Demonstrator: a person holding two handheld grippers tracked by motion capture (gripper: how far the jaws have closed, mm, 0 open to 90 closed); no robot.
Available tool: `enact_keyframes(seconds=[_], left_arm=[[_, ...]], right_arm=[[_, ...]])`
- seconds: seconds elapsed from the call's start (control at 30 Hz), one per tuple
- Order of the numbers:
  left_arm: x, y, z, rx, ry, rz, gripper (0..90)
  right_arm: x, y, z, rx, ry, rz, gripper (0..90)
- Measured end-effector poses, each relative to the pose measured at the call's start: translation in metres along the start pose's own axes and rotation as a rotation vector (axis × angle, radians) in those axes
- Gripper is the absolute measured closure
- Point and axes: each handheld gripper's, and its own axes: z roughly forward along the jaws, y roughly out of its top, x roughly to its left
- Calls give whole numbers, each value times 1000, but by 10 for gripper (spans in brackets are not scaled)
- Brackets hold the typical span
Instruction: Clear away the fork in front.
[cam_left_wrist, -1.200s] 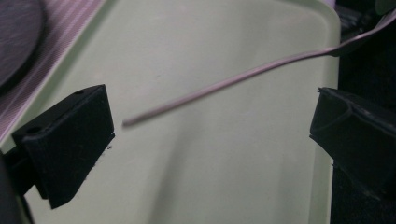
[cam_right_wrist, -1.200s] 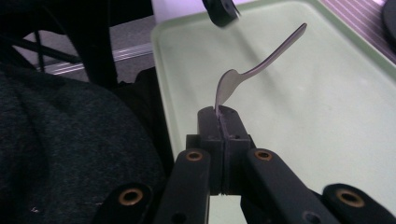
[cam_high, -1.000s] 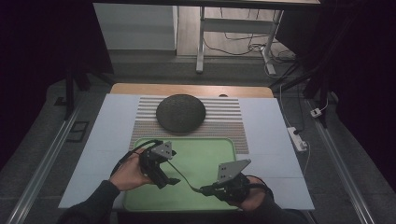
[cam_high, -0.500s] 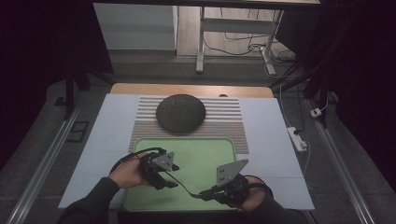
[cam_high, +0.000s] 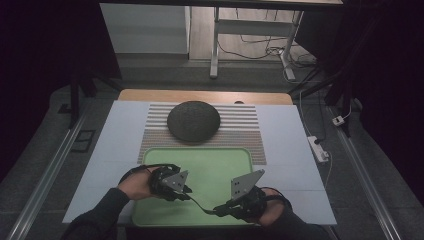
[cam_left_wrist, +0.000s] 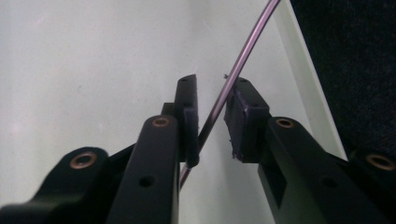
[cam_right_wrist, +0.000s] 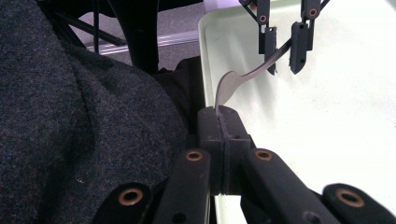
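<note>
A thin metal utensil (cam_high: 200, 204) hangs just above the green tray (cam_high: 215, 160), spanning the gap between both grippers. My right gripper (cam_high: 217, 210) is shut on its broad end (cam_right_wrist: 225, 86), jaws pressed together (cam_right_wrist: 220, 116). My left gripper (cam_high: 187, 192) is at the other end. Its pads stand apart (cam_left_wrist: 212, 112) and the slim handle (cam_left_wrist: 233, 74) runs through the gap, resting against the left pad (cam_left_wrist: 189, 121). The right gripper view shows the left gripper (cam_right_wrist: 282, 51) from ahead, its jaws on either side of the handle (cam_right_wrist: 261, 69).
A dark domed object (cam_high: 193, 120) sits on a striped mat (cam_high: 240, 135) beyond the tray. The white table top (cam_high: 290, 150) extends to both sides. A white power strip (cam_high: 319, 148) lies off the right edge. A dark sleeve (cam_right_wrist: 70, 130) is close beside the right gripper.
The left gripper has drifted a little toward the table's front edge along the tray. The right gripper has hardly moved and still holds the utensil.
</note>
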Motion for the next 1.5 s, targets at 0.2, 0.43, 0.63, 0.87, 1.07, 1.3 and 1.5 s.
enact_keyframes(seconds=[0.2, 0.43, 0.63, 0.87, 1.07, 1.3, 1.5], left_arm=[[-1, 0, 4, 6, -25, 69, 790], [-6, 3, 8, 44, -75, 140, 852], [-3, 4, 4, 35, -95, 78, 865], [0, 4, -2, 49, -92, -68, 865], [4, 1, -8, 35, -80, -225, 864], [4, -1, -12, 34, -35, -326, 864], [5, -8, -17, 33, 9, -462, 864]], right_arm=[[-2, -1, 2, 13, 19, -6, 900], [-6, -6, 0, 18, -10, -16, 851], [-12, -8, -7, -15, -60, 20, 779], [-18, -9, -18, -70, -147, 80, 559], [-23, -11, -25, -105, -229, 119, 448], [-27, -12, -30, -144, -332, 151, 285], [-31, -15, -32, -165, -372, 198, 179]])
